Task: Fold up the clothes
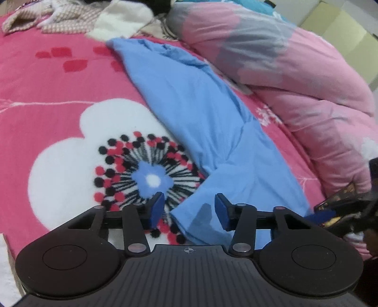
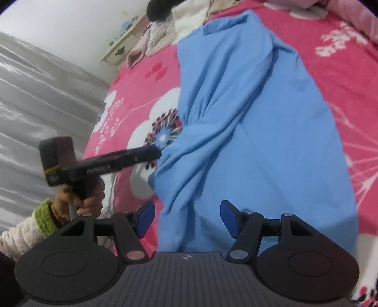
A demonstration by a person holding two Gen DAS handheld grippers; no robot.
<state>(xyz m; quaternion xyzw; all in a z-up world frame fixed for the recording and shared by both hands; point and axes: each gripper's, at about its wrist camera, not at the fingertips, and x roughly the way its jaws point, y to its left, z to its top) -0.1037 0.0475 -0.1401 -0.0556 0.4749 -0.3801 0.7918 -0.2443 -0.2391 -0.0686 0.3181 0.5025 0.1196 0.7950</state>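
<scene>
A light blue garment (image 1: pixel 200 106) lies spread lengthwise on the pink flowered bedcover (image 1: pixel 59 78), creased and bunched along one side. In the left wrist view my left gripper (image 1: pixel 189 209) stands open low over the garment's near corner, which lies between the blue pads without being pressed. The right wrist view shows the same garment (image 2: pixel 259 118) running away from my right gripper (image 2: pixel 186 218), which is open over its near edge. There the left gripper (image 2: pixel 157 151) reaches the garment's left edge, held by a hand (image 2: pixel 80 198) in a white and green sleeve.
A puffy pink and grey quilt (image 1: pixel 307 82) is heaped along the bed's right side. Checked and cream clothes (image 1: pixel 70 19) lie piled at the far end. Beyond the bed's left edge hangs a grey curtain (image 2: pixel 35 94), with a small cream nightstand (image 2: pixel 122 44) by the wall.
</scene>
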